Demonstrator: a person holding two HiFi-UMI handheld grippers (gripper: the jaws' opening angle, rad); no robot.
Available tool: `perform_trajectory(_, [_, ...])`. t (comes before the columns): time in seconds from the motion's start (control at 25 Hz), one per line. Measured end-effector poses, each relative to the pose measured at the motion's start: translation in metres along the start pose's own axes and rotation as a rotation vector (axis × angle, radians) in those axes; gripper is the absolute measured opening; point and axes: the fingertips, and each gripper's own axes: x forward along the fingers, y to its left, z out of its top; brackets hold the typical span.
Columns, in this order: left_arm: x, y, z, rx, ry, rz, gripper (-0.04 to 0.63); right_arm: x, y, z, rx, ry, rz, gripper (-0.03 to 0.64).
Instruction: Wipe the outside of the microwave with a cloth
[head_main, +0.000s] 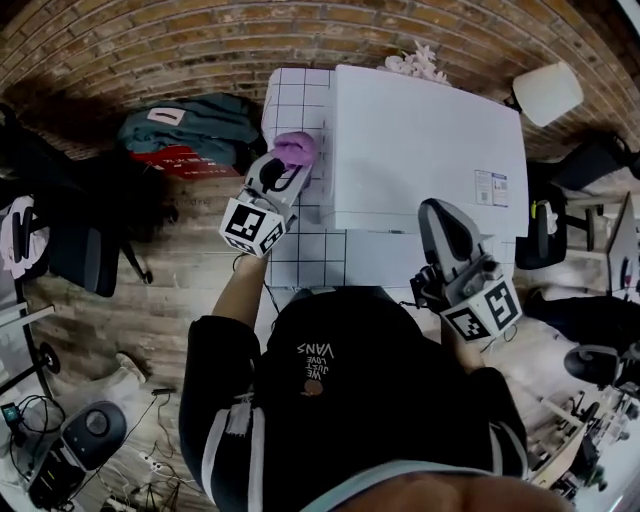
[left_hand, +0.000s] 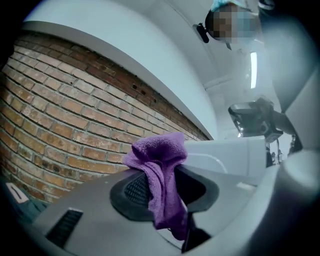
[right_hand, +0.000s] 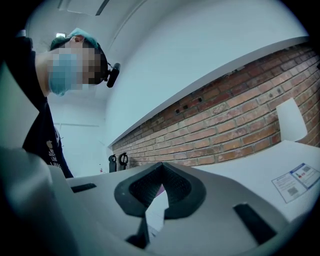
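Your left gripper (head_main: 285, 168) sits at upper centre of the head view, jaws closed on the purple cloth (head_main: 297, 148). In the left gripper view the cloth (left_hand: 160, 165) is bunched above the jaw tips, with a fold hanging down between them. It is held just beside the left side of the white microwave (head_main: 420, 140), which fills the upper centre and right of the head view. You cannot tell from these views whether cloth and wall actually touch.

The microwave stands on a table with a white grid-patterned cover (head_main: 300, 250). A small sticker (head_main: 490, 187) sits near the right edge of its top. In the right gripper view the sticker (right_hand: 295, 180) shows a square code, but its print is too small to read.

Your right gripper (head_main: 437, 210) lies over the front right part of the microwave top, at centre right. Its jaws meet at the tips and hold nothing.

Your black shirt (head_main: 330, 370) reads "VANS"; the smaller lines beside it are unclear.
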Motion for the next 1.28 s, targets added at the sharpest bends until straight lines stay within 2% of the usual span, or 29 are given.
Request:
perform_trajectory(0.2, [-0.046,-0.051,-0.022,-0.076,-0.017,-0.016,0.129,-0.003,0.025,-0.014,0.005,0.037,0.01,-0.005])
perform_trajectory(0.36, [-0.069,-0.075,-0.032,-0.15,-0.034,-0.012,0.129,0.0,0.04,-0.022,0.003,0.054,0.022,-0.005])
perform_trajectory(0.56, [-0.066,-0.087,-0.045,-0.168,-0.023,-0.038,0.129,0.007,0.045,-0.024,-0.005,0.066,0.03,-0.005])
perform_trajectory(0.84, [-0.036,-0.058,-0.045,-0.142,-0.021,-0.043,0.129,0.013,0.029,-0.016,-0.014,0.069,0.025,-0.005])
perform_trajectory(1.28, [0.068,0.044,-0.047,-0.104,-0.013,0.013,0.129,0.04,-0.015,-0.002,-0.01,0.093,0.065,-0.005])
